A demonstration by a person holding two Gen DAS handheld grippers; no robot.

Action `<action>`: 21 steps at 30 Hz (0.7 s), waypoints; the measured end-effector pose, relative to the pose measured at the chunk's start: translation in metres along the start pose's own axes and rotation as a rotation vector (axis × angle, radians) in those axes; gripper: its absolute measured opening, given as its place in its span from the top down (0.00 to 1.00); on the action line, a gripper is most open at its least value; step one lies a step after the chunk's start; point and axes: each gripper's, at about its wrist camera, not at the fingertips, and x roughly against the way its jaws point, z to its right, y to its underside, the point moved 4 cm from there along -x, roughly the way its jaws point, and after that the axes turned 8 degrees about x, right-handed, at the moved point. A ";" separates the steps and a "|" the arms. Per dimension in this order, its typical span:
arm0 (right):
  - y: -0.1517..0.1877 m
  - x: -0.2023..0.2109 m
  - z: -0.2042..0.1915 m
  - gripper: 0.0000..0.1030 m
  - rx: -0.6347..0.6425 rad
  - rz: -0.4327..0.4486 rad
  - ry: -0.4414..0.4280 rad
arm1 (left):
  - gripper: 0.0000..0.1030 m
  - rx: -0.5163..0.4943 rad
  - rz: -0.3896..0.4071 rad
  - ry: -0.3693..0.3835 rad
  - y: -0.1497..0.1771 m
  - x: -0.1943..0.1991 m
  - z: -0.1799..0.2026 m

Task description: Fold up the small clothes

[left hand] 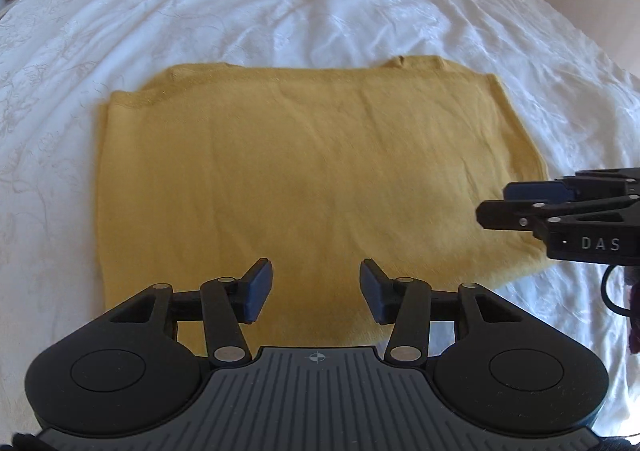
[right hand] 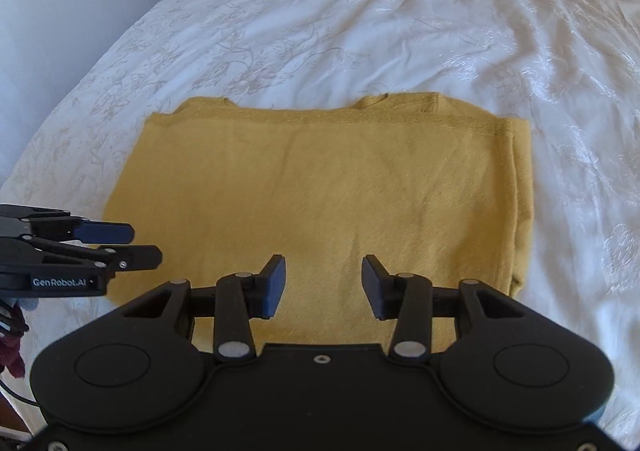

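A mustard-yellow garment [left hand: 304,179], apparently a small top already folded once, lies flat on the white embroidered bedspread [left hand: 280,3], its neckline edge toward the far side. The left gripper [left hand: 316,293] hangs over the near edge with its jaws partly open and nothing between the pads. The right gripper [right hand: 324,287] hangs over the same near edge further to the right, also partly open and empty. Each is seen from the side at the edge of the other's view, clear of the cloth. The fabric looks like a soft, light knit: limp, likely to sag and drag if lifted at one point, and easy to crease. For another fold, the best hold is probably the two near corners, pinching all layers together so the doubled layers do not slide apart.
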 end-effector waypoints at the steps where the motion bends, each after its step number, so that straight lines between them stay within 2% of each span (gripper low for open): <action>1: 0.005 -0.002 -0.004 0.48 0.011 -0.017 0.002 | 0.54 -0.025 -0.011 -0.007 0.006 -0.003 0.006; 2: 0.014 -0.006 -0.009 0.46 0.034 -0.057 0.017 | 0.54 -0.056 -0.031 -0.025 0.014 -0.008 0.010; 4: 0.032 -0.015 -0.011 0.45 0.070 -0.135 0.056 | 0.54 -0.093 -0.121 -0.070 0.031 -0.024 0.013; 6: 0.052 -0.019 -0.006 0.45 0.068 -0.203 0.077 | 0.53 -0.095 -0.133 -0.075 0.042 -0.026 0.009; 7: 0.059 -0.016 -0.002 0.45 0.059 -0.204 0.081 | 0.53 -0.098 -0.132 -0.075 0.045 -0.023 0.009; 10: 0.066 -0.004 0.006 0.45 0.017 -0.199 0.077 | 0.53 -0.068 -0.137 -0.060 0.045 -0.013 0.004; 13: 0.067 0.013 0.018 0.45 -0.059 -0.146 0.057 | 0.53 -0.011 -0.074 -0.027 0.036 0.002 0.001; 17: 0.067 0.035 0.035 0.35 -0.157 -0.052 0.041 | 0.51 0.075 -0.005 0.013 0.019 0.008 0.004; 21: 0.060 0.047 0.051 0.34 -0.217 -0.003 0.057 | 0.47 0.123 -0.023 0.035 0.009 -0.009 0.013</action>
